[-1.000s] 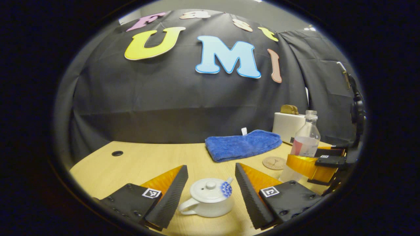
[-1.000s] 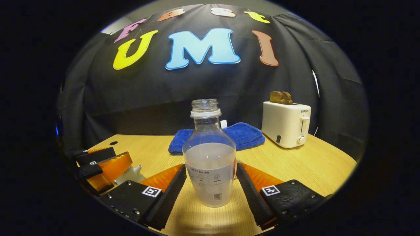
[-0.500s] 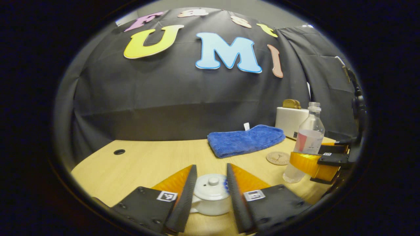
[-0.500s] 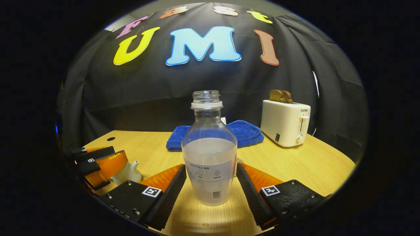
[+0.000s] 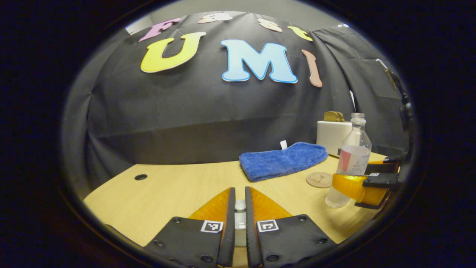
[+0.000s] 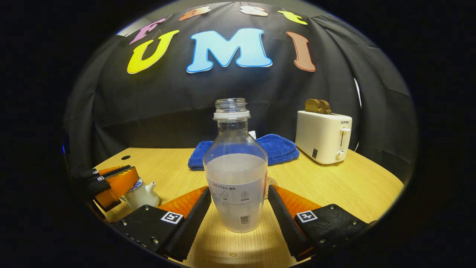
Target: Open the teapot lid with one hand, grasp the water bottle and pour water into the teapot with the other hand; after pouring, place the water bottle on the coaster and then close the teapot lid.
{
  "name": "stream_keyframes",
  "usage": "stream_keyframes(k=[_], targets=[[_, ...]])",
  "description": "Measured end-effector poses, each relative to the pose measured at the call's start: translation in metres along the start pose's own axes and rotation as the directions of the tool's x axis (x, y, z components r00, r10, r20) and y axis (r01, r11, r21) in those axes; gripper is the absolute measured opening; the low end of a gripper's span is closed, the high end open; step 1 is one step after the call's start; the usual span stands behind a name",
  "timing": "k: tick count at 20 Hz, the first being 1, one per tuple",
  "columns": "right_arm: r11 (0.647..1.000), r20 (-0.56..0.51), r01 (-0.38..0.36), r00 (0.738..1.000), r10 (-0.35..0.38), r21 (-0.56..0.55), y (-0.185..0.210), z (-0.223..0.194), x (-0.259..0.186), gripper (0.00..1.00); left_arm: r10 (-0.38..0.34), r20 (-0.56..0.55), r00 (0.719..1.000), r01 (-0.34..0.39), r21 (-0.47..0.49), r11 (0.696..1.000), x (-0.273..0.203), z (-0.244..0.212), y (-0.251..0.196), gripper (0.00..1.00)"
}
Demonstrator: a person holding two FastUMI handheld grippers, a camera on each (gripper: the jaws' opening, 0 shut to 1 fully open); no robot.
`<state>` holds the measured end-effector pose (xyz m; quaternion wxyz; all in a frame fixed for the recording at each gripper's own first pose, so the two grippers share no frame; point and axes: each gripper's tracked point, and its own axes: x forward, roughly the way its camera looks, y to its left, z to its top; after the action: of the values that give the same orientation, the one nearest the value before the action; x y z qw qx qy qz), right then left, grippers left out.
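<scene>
Black cloth closed off the far side of a pale wooden table [image 6: 334, 190].

In the left gripper view, the left gripper [image 5: 240, 208] was nearly closed, its two fingers pinched on the knob [image 5: 240, 205] of the teapot lid, with the pot mostly hidden below them. In the right gripper view that same gripper sat low at the far left edge, over the teapot [image 6: 141, 195], whose spout pointed toward the bottle.

The right gripper [image 6: 240, 208] stood open, a finger on each side of the bottle [image 6: 236, 175]; whether either touched it could not be told. The bottle stood upright and uncapped on the table, about half full of cloudy water.

Ahead of the left gripper and off to its right lay the coaster [image 5: 319, 179], just beside the bottle. A blue towel [image 6: 275, 147] lay beyond the bottle, and a toaster [image 6: 323, 136] with toast stood to the right of it. Bare table stretched ahead-left of the left gripper as far as a cable hole [image 5: 140, 177], and right of the right gripper to the table's rounded edge.
</scene>
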<state>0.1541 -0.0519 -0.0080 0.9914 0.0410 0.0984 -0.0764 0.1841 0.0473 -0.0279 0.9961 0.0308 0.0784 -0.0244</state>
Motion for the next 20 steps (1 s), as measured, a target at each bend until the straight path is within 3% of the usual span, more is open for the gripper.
stream_keyframes(k=[5, 6, 8, 10, 12, 13, 14, 19, 20], targets=[[1.0, -0.006, -0.005, 1.0, 0.005, 0.003, 0.002, -0.002, 0.001, 0.95, -0.013, 0.031, 0.999, 0.014, -0.027, 1.0, -0.004, 0.004, -0.001, 0.24], [1.0, -0.008, -0.006, 1.0, 0.006, 0.003, 0.002, -0.003, 0.0, 0.95, -0.012, 0.037, 0.999, 0.013, -0.038, 0.999, -0.003, 0.002, -0.001, 0.17], [1.0, -0.01, -0.003, 1.0, 0.003, 0.0, 0.001, -0.004, 0.001, 0.95, -0.013, 0.044, 0.999, 0.015, -0.049, 0.999, -0.004, 0.004, 0.0, 0.13], [1.0, -0.012, 0.0, 1.0, 0.0, -0.002, 0.0, -0.005, 0.002, 0.95, -0.011, 0.061, 0.998, 0.015, -0.061, 0.998, -0.005, 0.005, 0.0, 0.17], [1.0, -0.017, 0.003, 1.0, -0.003, -0.002, -0.001, -0.006, 0.003, 0.95, -0.015, 0.083, 0.996, 0.021, -0.073, 0.997, -0.008, 0.01, 0.0, 0.13], [1.0, -0.02, 0.003, 1.0, -0.003, -0.002, -0.001, -0.007, 0.003, 0.95, -0.014, 0.094, 0.995, 0.022, -0.079, 0.997, -0.01, 0.012, 0.001, 0.17], [1.0, -0.023, 0.003, 1.0, -0.003, -0.001, -0.001, -0.008, 0.003, 0.95, -0.012, 0.106, 0.994, 0.021, -0.084, 0.996, -0.012, 0.015, 0.002, 0.13], [1.0, -0.02, 0.003, 1.0, -0.004, -0.019, 0.001, -0.009, 0.004, 0.95, 0.012, 0.152, 0.988, 0.004, -0.105, 0.994, -0.021, 0.027, 0.015, 0.17], [1.0, -0.019, 0.003, 1.0, -0.004, -0.022, 0.001, -0.009, 0.004, 0.95, 0.019, 0.156, 0.988, -0.003, -0.102, 0.995, -0.022, 0.028, 0.018, 0.13]])
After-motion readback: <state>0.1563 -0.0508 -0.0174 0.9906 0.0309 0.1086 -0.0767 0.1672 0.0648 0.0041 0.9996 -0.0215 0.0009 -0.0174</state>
